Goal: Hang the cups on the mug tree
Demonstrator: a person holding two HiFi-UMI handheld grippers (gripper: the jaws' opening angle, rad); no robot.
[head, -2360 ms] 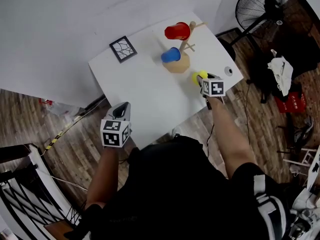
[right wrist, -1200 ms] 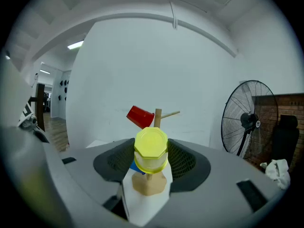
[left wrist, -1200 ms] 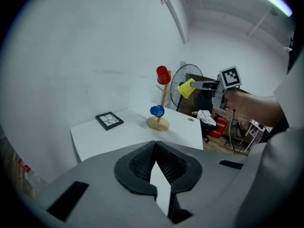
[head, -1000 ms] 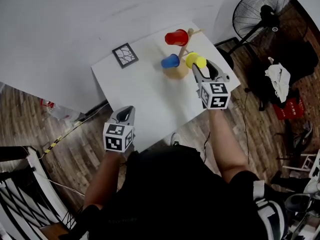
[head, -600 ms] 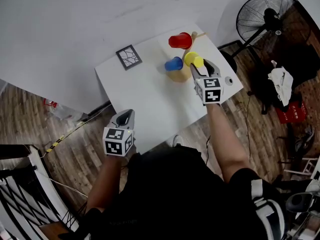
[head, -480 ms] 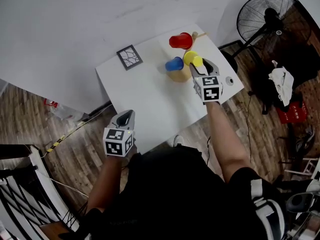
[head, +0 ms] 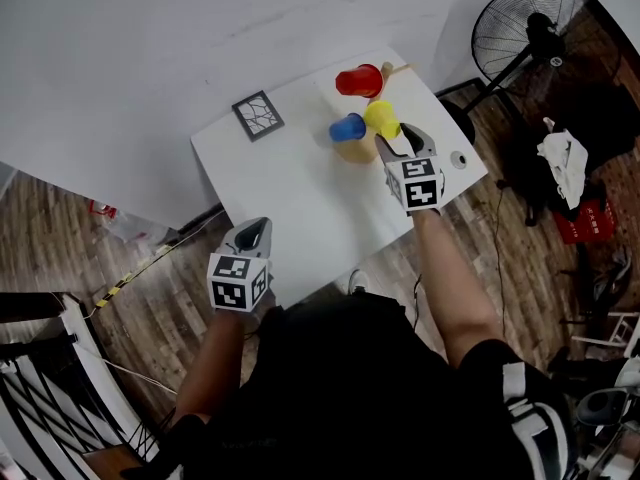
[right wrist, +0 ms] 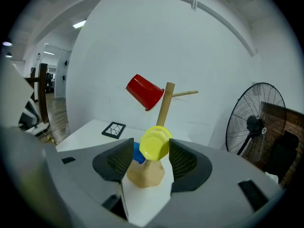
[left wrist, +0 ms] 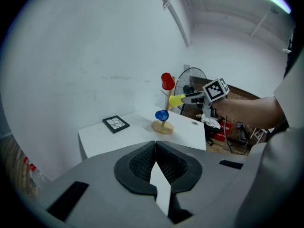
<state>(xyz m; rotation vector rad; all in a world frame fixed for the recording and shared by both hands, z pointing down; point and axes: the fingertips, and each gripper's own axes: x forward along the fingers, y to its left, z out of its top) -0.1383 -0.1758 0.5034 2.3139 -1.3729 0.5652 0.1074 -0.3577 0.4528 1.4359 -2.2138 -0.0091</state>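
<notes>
The wooden mug tree [head: 356,149] [right wrist: 165,103] stands at the far right of the white table [head: 290,183]. A red cup [head: 357,81] [right wrist: 144,91] sits on an upper peg and a blue cup [head: 347,128] [left wrist: 161,114] on a lower one. The yellow cup [head: 382,118] [right wrist: 155,144] is against the trunk, its bottom towards my right gripper [head: 392,136] [right wrist: 151,152]. The jaws stand on either side of it, with a thin gap showing at the left pad. My left gripper [head: 255,226] [left wrist: 155,144] is shut and empty, near the table's front left edge.
A black framed tile [head: 258,116] lies at the table's back left. A small round fitting [head: 458,158] sits near the right edge. A standing fan [head: 525,28] and a pile of clothes [head: 560,148] are on the wooden floor to the right.
My right gripper carried the yellow cup from the table's right edge up and over to the mug tree. In the last half second it hardly moved. The left gripper stayed put.
</notes>
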